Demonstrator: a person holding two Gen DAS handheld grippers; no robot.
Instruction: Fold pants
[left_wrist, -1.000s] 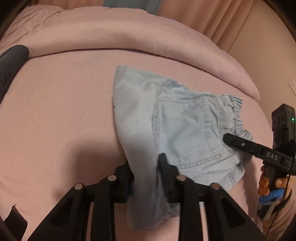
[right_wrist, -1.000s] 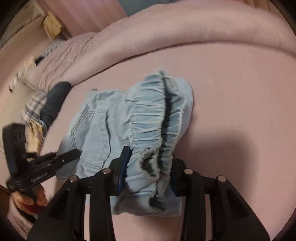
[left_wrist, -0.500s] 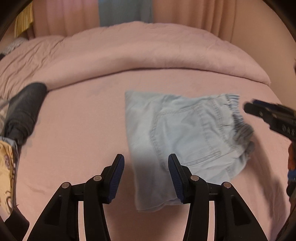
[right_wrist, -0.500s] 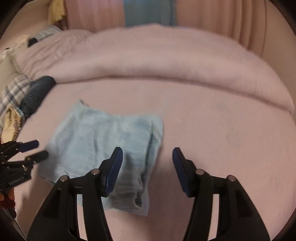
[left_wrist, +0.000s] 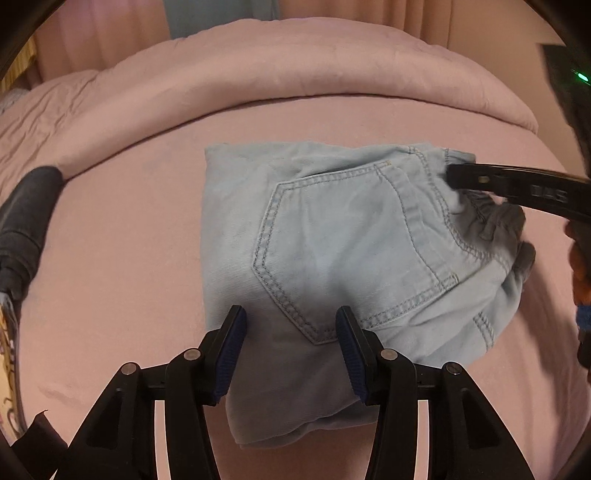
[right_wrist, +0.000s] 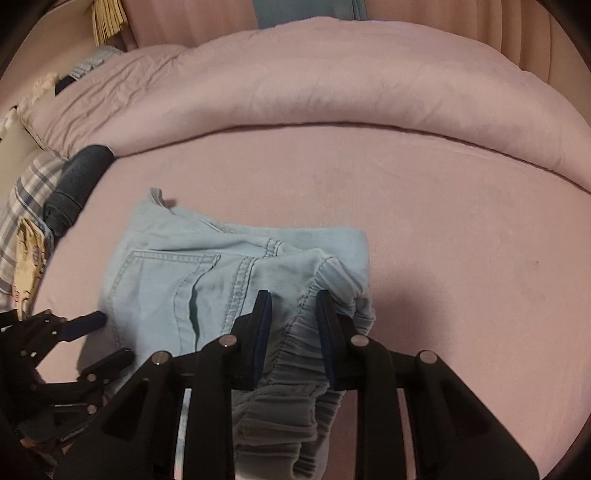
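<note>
While the folded pants (left_wrist: 332, 258) lie on the bed (left_wrist: 110, 258), the right gripper (right_wrist: 293, 325), fingers just closing on the waistband, readies a fold; the left gripper (left_wrist: 290, 347) hovers half-open above them.

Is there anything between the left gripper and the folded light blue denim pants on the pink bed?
Nothing visible stands in the way. The left gripper hangs open directly over the folded light blue denim pants, with only air between. The dark rolled garment lies far aside.

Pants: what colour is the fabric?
Light blue denim pants; clearest in the left wrist view.
</note>
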